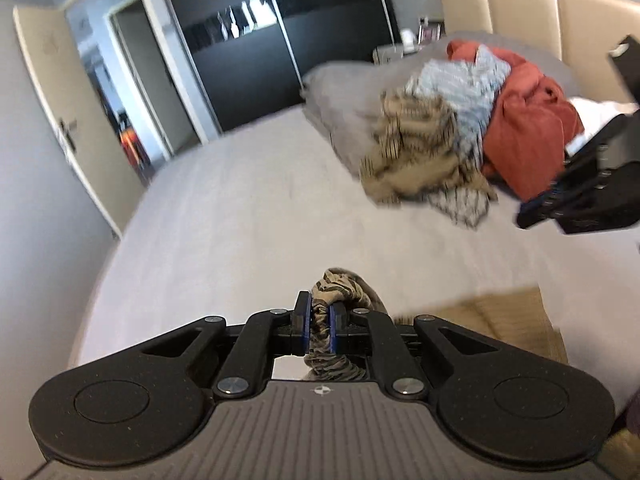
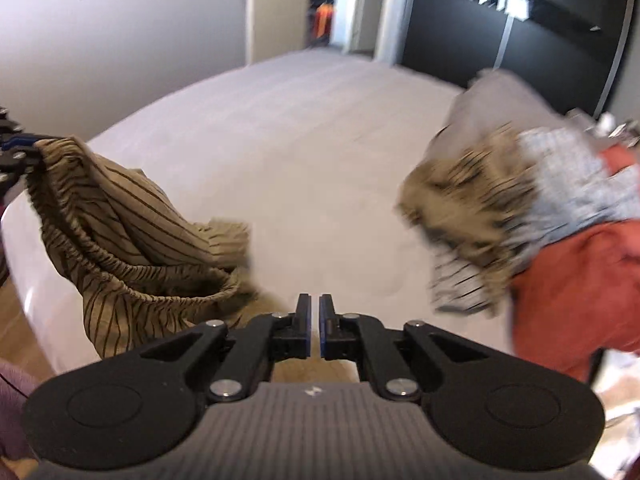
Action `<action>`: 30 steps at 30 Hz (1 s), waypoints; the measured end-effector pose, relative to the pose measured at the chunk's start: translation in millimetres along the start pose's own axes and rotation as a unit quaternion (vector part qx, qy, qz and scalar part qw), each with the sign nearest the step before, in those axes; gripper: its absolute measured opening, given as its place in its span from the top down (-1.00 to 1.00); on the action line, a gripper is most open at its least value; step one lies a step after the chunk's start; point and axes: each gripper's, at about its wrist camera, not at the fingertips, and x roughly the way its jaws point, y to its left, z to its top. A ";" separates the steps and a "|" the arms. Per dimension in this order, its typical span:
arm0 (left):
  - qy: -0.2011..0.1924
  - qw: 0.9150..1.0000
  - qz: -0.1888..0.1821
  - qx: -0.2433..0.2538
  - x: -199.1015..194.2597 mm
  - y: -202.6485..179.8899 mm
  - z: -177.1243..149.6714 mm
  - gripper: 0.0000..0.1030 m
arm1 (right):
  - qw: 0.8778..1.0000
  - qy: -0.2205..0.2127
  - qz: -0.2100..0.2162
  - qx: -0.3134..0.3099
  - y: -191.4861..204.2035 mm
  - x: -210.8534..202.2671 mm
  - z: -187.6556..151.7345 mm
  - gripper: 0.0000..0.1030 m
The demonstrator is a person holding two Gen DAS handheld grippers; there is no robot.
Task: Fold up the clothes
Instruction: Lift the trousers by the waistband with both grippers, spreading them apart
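Open door (image 1: 76, 120) at far left, hallway behind, grey wall (image 2: 80, 60) beside. Black sliding wardrobe (image 1: 272, 40) along back wall, glossy strip with reflections. Grey bed (image 1: 248, 208) across the middle, sheet mostly bare and smooth. Left tongs (image 1: 320, 320) clamped on bunched waistband of tan striped garment (image 2: 132, 240), held off near edge of bed; cloth hanging below, elastic hem sagging open. Wood floor (image 1: 508, 320) under bed edge. Right tongs (image 2: 315, 320) nearly closed, thin gap between blue pads, nothing gripped, above near bed edge just right of hanging garment. Further right, heap of clothes (image 1: 460, 140) on bed against grey pillow (image 1: 340, 92): tan striped piece in front, pale blue checked, rust red (image 2: 572, 280) at right. Beige padded headboard (image 1: 520, 8) behind heap. Heap blurred.
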 end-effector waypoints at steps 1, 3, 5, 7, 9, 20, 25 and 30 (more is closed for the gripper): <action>0.010 1.000 -0.002 -0.004 1.5 0.7 -13.3 0.87 | 1.000 0.011 0.012 -0.002 6.5 13.0 -2.9 0.87; 0.030 0.999 -0.007 -0.012 4.7 2.1 -39.6 0.87 | 0.999 0.027 0.033 -0.002 17.4 33.8 -6.2 0.87; 0.047 0.998 -0.010 -0.030 7.8 16.7 -54.6 0.88 | 0.998 0.041 0.055 -0.004 30.3 56.4 -6.2 0.87; 0.061 0.997 -0.004 -0.047 18.0 24.7 -73.7 0.88 | 0.996 0.053 0.069 -0.014 47.2 77.7 -9.5 0.86; 0.076 0.995 0.001 -0.059 27.5 34.4 -89.8 0.88 | 0.994 0.063 0.082 -0.026 62.5 94.9 -11.2 0.76; 0.116 0.989 -0.004 -0.094 52.2 65.7 -127.9 0.88 | 0.980 0.063 0.077 -0.170 129.6 163.7 -26.4 0.24; 0.124 0.986 -0.009 -0.106 59.4 70.4 -134.4 0.88 | 0.972 0.075 0.061 -0.213 139.8 185.2 -27.8 0.56; 0.133 0.984 -0.014 -0.119 66.2 74.9 -140.8 0.88 | 0.975 0.056 0.014 -0.213 134.3 175.6 -31.0 0.80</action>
